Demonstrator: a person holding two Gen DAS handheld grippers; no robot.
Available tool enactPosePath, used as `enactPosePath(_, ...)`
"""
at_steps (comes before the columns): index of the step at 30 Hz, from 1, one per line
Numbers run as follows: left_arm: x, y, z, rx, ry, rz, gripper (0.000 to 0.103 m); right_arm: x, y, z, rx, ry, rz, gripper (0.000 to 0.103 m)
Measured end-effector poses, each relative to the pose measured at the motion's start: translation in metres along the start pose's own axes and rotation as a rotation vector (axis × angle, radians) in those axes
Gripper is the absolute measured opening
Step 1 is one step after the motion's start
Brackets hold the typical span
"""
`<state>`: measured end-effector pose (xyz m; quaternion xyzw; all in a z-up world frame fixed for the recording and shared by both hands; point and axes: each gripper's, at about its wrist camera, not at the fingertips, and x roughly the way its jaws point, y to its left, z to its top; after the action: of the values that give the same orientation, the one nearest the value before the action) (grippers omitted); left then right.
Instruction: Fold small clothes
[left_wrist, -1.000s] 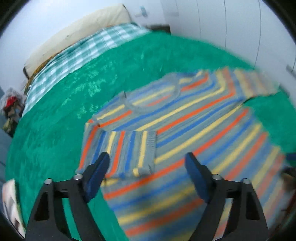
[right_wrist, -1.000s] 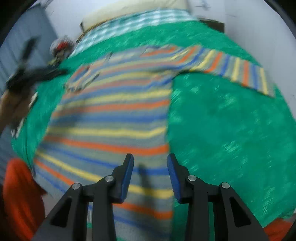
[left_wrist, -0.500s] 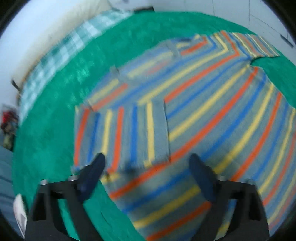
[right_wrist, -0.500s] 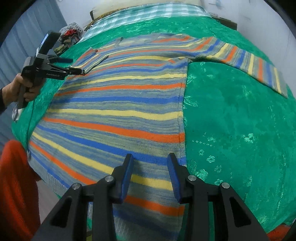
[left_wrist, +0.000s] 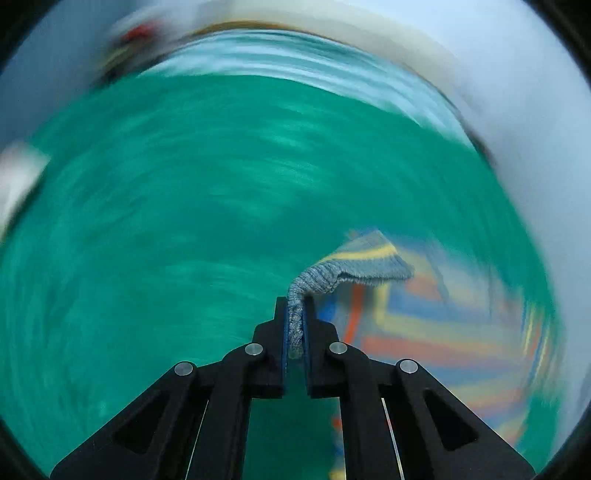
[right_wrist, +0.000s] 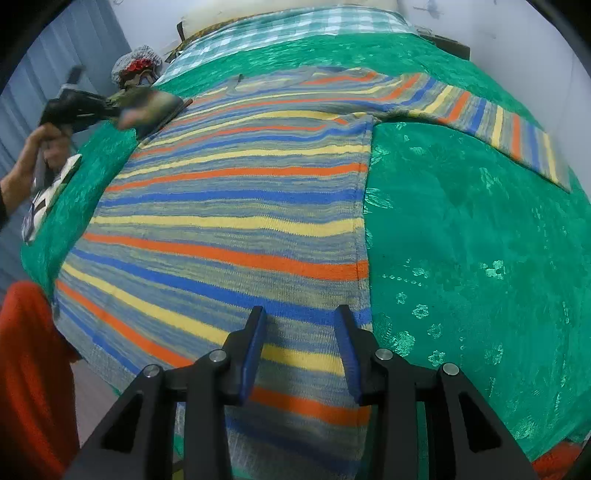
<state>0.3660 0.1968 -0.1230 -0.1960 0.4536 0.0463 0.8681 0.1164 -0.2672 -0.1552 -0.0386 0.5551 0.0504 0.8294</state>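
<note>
Right now my left claw is pressed together on a bunched edge of the striped sweater, the grey knit squeezed between the two blue pads just below the middle of the left wrist view. From the pinch the fabric rises and flops over to the right, showing a yellow stripe; the rest of that view is heavily blurred, with green bedspread filling most of it and smeared stripes at the lower right.

My right claw is spread apart, low in the centre of its own view, hovering over the sweater's hem end close to its right side seam. The striped sweater lies flat across the green bedspread, body running from the bottom centre up to the top, one sleeve stretched out toward the upper right. At the upper left of that view my left hand grips its tool, blurred, with cloth lifted at its tip. A checked sheet shows along the top edge.
</note>
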Motion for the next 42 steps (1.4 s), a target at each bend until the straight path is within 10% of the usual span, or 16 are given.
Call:
enactPosePath(5,0.014,0.113,0.014,-0.310,0.063,0.085,0.004,0.002,0.002,-0.001,-0.002,0.000,0.000,0.043)
enactPosePath(19,0.048,0.122,-0.023,-0.198,0.116,0.243,0.004,0.008,0.008,0.001,-0.034,0.002,-0.025,0.050)
enactPosePath(24,0.035,0.144,-0.024,-0.212,0.096,0.381,0.019,0.009,0.009,0.001,-0.034,0.002,-0.027,0.051)
enactPosePath(28,-0.001,0.134,-0.039,-0.097,0.048,0.273,0.045,0.010,0.011,0.001,-0.039,-0.001,-0.021,0.057)
enactPosePath(30,-0.013,0.109,-0.057,0.023,0.049,0.178,0.085,0.011,0.013,0.001,-0.045,0.000,-0.019,0.061)
enactPosePath(36,0.009,0.038,-0.119,0.389,0.120,0.019,0.098,-0.006,0.011,0.006,-0.001,-0.050,-0.057,0.061)
enactPosePath(42,0.039,0.042,-0.137,0.430,0.118,0.056,0.103,-0.042,0.006,0.001,0.109,-0.149,-0.160,0.064)
